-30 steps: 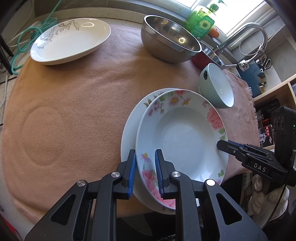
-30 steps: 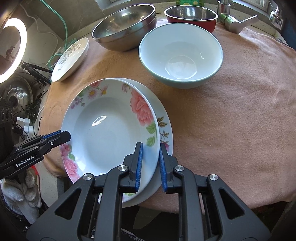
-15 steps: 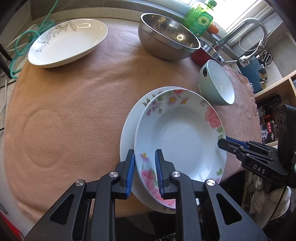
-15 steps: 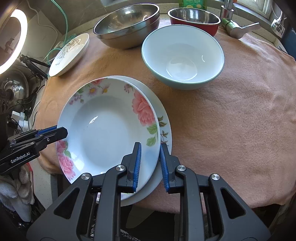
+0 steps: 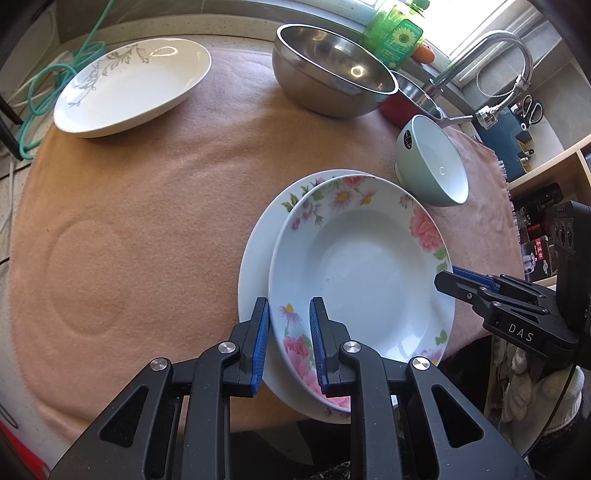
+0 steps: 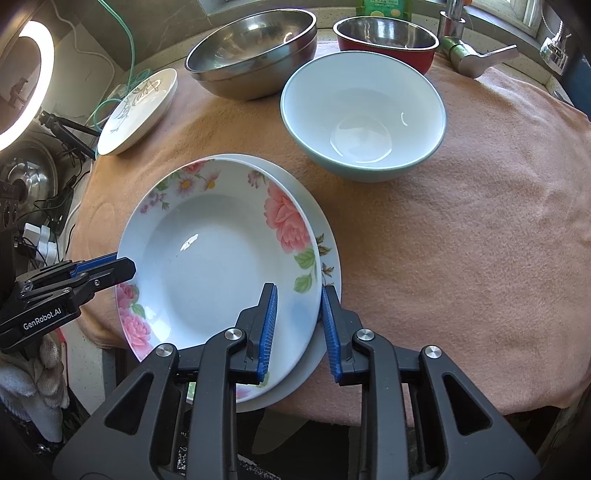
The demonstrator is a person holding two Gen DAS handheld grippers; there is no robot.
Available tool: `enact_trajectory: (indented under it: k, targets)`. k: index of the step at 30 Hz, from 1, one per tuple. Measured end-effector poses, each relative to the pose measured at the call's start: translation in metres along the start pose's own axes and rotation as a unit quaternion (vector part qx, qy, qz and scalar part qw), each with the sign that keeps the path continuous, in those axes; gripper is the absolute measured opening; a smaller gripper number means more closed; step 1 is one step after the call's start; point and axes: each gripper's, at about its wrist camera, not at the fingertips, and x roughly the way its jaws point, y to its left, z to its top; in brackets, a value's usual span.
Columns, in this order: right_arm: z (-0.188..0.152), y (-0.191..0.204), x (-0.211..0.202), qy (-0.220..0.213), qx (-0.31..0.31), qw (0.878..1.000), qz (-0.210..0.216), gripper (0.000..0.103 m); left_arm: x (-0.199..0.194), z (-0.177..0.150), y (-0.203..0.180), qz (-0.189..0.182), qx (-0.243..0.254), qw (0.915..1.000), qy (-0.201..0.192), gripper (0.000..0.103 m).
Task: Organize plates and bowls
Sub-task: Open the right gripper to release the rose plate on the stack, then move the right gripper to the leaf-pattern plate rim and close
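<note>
— Since a second ago, has anything shifted?

— Only the right gripper [image 6: 297,325]: its blue pads were tight on the near rim of the rose-patterned plate [image 6: 221,254] and now stand apart from it. Its jaws are opening, with the rim between them but not pressed. Both hands have kept their places.

— And the left gripper [image 5: 287,341]?

— Clamped as before on the opposite rim of that same plate, one pad under it and one on top, near the pink flower.

— Where does the plate sit?

— On top of a larger white plate [image 6: 328,258] with a small floral edge, offset so the lower one shows as a crescent. Both lie at the near edge of the peach cloth [image 6: 461,229], overhanging it a little.

— What is around them?

— Just behind stands a pale green bowl [image 6: 364,110], white inside. Farther back are a steel mixing bowl [image 6: 251,48] and a red bowl [image 6: 386,40] with a steel lining. A white plate with a grey leaf design [image 5: 129,85] sits well apart at the far left corner, by a green cable [image 5: 40,85]. A tap [image 5: 491,48] and a green bottle [image 5: 397,33] stand behind the cloth.
</note>
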Motion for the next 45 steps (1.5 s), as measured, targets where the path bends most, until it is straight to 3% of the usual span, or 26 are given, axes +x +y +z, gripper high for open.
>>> enact_trajectory:
  k: [2, 6, 13, 15, 17, 20, 23, 35, 45]
  targets:
    - [0.0, -0.002, -0.002, -0.003, 0.002, 1.0, -0.001, 0.026, -0.001, 0.0, 0.001, -0.001, 0.0, 1.0, -0.002, 0.019]
    - [0.001, -0.002, -0.007, -0.012, 0.005, 1.0, -0.005, 0.043, -0.006, 0.0, 0.004, -0.005, 0.0, 0.9999, -0.009, 0.019]
    - [0.007, 0.001, -0.021, -0.036, 0.008, 0.999, -0.001, 0.044, -0.018, 0.001, 0.018, -0.007, -0.011, 0.9996, -0.025, 0.019]
    - [0.01, 0.005, -0.026, -0.048, 0.008, 0.999, 0.005, 0.056, -0.021, 0.002, 0.023, -0.009, -0.016, 0.9994, -0.03, 0.023]
    - [0.014, 0.011, -0.03, -0.059, 0.006, 0.998, 0.011, 0.061, -0.026, 0.004, 0.031, -0.007, -0.02, 0.9991, -0.036, 0.023]
    - [0.02, 0.022, -0.035, -0.07, -0.002, 0.997, 0.018, 0.063, -0.034, 0.008, 0.045, -0.003, -0.028, 0.9984, -0.048, 0.034]
    - [0.027, 0.035, -0.037, -0.078, -0.011, 0.997, 0.025, 0.071, -0.042, 0.013, 0.061, 0.004, -0.038, 0.9974, -0.061, 0.038]
    - [0.071, 0.097, -0.021, -0.088, -0.023, 0.994, 0.054, 0.071, -0.075, 0.044, 0.136, 0.045, -0.067, 0.99, -0.116, 0.04]
    - [0.121, 0.141, 0.003, -0.082, -0.022, 0.993, 0.085, 0.07, -0.073, 0.072, 0.176, 0.045, -0.08, 0.9883, -0.122, 0.04]
